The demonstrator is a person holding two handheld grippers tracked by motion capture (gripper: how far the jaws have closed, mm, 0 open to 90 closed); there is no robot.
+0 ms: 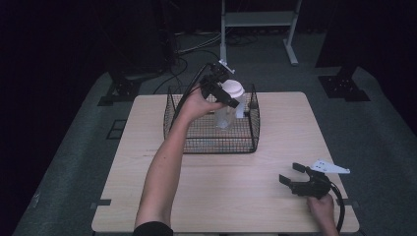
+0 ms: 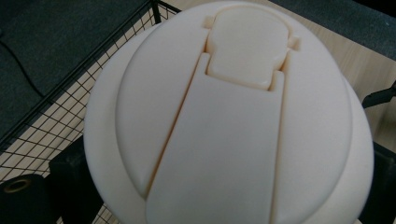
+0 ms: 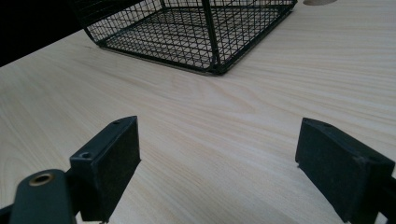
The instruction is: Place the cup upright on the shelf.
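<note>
Bottle (image 1: 227,110) gripped by left gripper (image 1: 222,93) seemingly inside basket (image 1: 211,142), right gripper (image 1: 295,173) open, wood table (image 1: 275,142)

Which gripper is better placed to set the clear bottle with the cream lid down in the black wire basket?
Left. The left gripper is at the clear bottle's cream lid over the black wire basket; the right gripper rests open, far away.

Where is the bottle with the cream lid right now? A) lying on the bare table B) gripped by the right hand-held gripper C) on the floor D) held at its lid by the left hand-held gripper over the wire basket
D: the left hand-held gripper clamps the bottle at its cream lid, over the wire basket.
</note>
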